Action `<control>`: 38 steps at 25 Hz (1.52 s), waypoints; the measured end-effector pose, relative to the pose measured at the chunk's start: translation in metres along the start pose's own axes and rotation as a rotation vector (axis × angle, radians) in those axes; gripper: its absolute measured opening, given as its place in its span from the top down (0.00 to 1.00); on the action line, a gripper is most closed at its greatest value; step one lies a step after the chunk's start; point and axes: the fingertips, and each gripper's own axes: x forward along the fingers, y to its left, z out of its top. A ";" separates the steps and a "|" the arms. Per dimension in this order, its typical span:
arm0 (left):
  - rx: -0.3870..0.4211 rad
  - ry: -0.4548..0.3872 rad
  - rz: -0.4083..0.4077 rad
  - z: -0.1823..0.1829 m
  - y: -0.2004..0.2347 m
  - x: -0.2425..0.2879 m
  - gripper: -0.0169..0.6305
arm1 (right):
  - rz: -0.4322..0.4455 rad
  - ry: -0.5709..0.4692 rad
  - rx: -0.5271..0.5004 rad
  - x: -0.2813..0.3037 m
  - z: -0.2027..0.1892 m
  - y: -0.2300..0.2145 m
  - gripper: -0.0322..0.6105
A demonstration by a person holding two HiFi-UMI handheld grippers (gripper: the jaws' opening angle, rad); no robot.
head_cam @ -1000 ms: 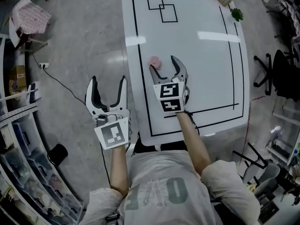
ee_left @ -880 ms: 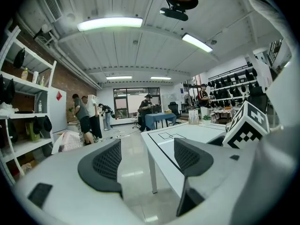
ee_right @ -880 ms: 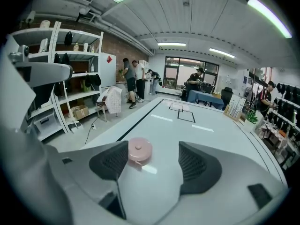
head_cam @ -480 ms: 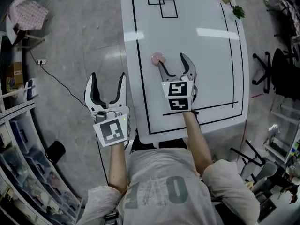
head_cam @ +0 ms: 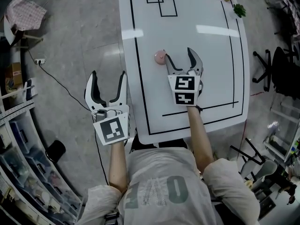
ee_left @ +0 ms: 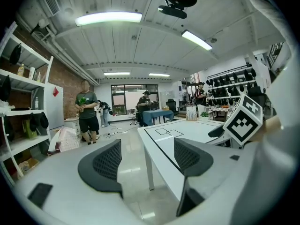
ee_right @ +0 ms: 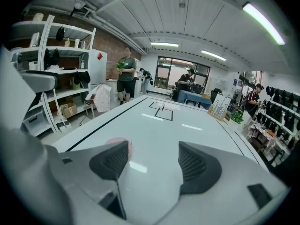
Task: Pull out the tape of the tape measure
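Right hand-held gripper [head_cam: 178, 54] advanced, beside tape measure [head_cam: 159, 57]

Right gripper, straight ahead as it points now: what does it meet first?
Likely nothing: the right gripper faces bare table. The tape measure sits just outside its left jaw and might get brushed.

The tape measure [head_cam: 159, 57] lies on the table [head_cam: 201, 13] just outside the right gripper's [head_cam: 179, 55] left finger, not between its fingers. The left gripper's [head_cam: 108, 76] fingers hang over the floor [head_cam: 79, 41], left of the table's edge.
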 end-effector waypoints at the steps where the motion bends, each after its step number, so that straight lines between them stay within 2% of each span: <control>1: -0.001 0.003 0.001 0.000 0.000 0.001 0.47 | 0.002 -0.003 0.007 0.000 0.002 -0.001 0.45; 5: -0.002 0.005 0.009 -0.001 0.003 0.005 0.47 | 0.053 -0.029 0.103 -0.010 0.012 0.013 0.45; 9: -0.001 0.002 0.011 0.000 0.002 0.008 0.47 | 0.101 0.020 0.213 -0.013 0.007 0.040 0.45; 18: -0.002 0.016 0.021 -0.005 0.012 0.004 0.47 | 0.019 0.124 0.326 0.003 -0.002 0.054 0.45; 27: 0.003 0.032 0.025 -0.013 0.022 0.004 0.47 | -0.033 0.134 0.264 0.005 -0.004 0.045 0.45; 35: 0.005 0.038 0.016 -0.017 0.022 0.007 0.47 | -0.069 0.146 0.268 -0.012 -0.023 0.019 0.45; 38: 0.008 0.038 0.012 -0.018 0.020 0.009 0.47 | -0.048 0.136 0.253 -0.013 -0.023 0.015 0.45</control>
